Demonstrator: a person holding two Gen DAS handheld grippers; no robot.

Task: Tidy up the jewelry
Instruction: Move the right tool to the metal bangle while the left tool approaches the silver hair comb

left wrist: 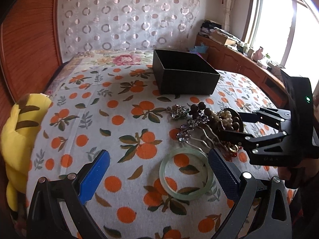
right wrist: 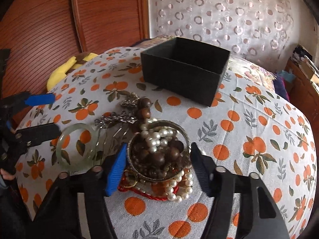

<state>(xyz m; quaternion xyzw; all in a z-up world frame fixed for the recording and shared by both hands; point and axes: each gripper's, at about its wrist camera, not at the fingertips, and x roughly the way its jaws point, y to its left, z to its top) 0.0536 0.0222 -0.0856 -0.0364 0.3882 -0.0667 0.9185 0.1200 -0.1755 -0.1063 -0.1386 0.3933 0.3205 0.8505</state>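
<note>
Both grippers spread, holding nothing: left gripper [left wrist: 158, 166] straddles the jade bangle [left wrist: 186, 173]; right gripper [right wrist: 159, 165] flanks the jewelry pile [right wrist: 159, 153] of pearls and wooden beads. Pile and bangle lie on the orange-print cloth [right wrist: 249, 123], near the open black box [right wrist: 185, 69].

In the left wrist view, the box [left wrist: 185, 73] sits on the bed [left wrist: 119, 139] at upper centre. Below it, right of centre, lies the jewelry pile [left wrist: 211, 127], with the bangle [left wrist: 186, 173] in front, just beside it. The plush toy [left wrist: 22, 139] lies at the left edge.
</note>
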